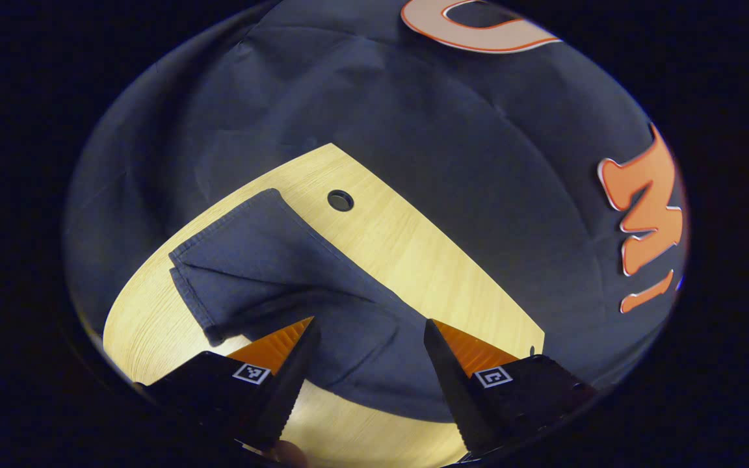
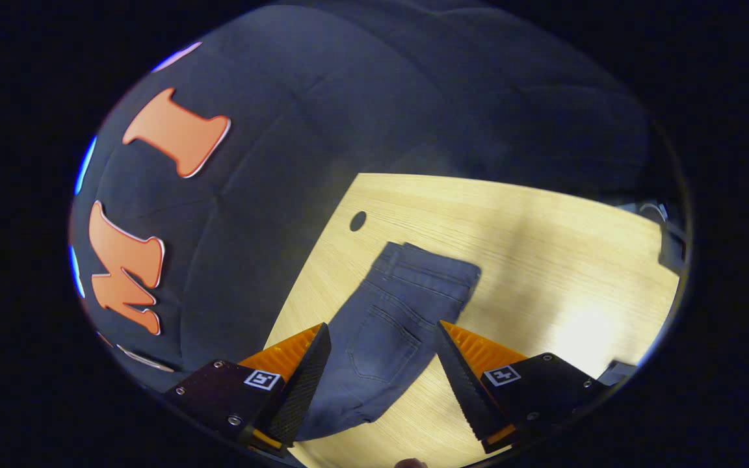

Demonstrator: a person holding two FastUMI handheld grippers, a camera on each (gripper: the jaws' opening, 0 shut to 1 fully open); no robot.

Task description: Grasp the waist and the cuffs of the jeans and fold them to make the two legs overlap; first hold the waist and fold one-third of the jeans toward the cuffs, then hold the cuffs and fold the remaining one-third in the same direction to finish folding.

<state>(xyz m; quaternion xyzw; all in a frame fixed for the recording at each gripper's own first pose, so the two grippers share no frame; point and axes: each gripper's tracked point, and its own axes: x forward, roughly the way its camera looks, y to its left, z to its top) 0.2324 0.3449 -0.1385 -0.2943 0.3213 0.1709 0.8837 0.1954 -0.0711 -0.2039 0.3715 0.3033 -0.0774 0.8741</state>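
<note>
- The jeans (image 2: 395, 312) are dark blue denim, lying flat on the light wood-grain surface (image 2: 543, 240). In the right gripper view they run from the middle of the frame down to the bottom centre.
- Same view: the waist end sits at the upper end of the garment, near the middle of the frame, with the waistband seam visible and a back pocket stitched just below it. Looks like the legs are already laid one over the other, since it reads as one narrow strip.
- There's a small dark round hole (image 2: 357, 221) in the surface just up and left of the waistband, close to it but not touching.
- The right claw (image 2: 384, 354) has its fingers spread apart at the bottom of the frame, with the denim showing between them. Nothing gripped.
- In the left gripper view the jeans (image 1: 283, 279) show their other end: two hemmed cuffs stacked at the centre left, the cloth a bit rumpled and bunched lower down.
- The left claw (image 1: 369, 348) is also spread wide at the bottom of its frame, fabric between the fingers, not clamped on anything.
- The same hole (image 1: 340, 200) sits just up and right of the cuffs.
</note>
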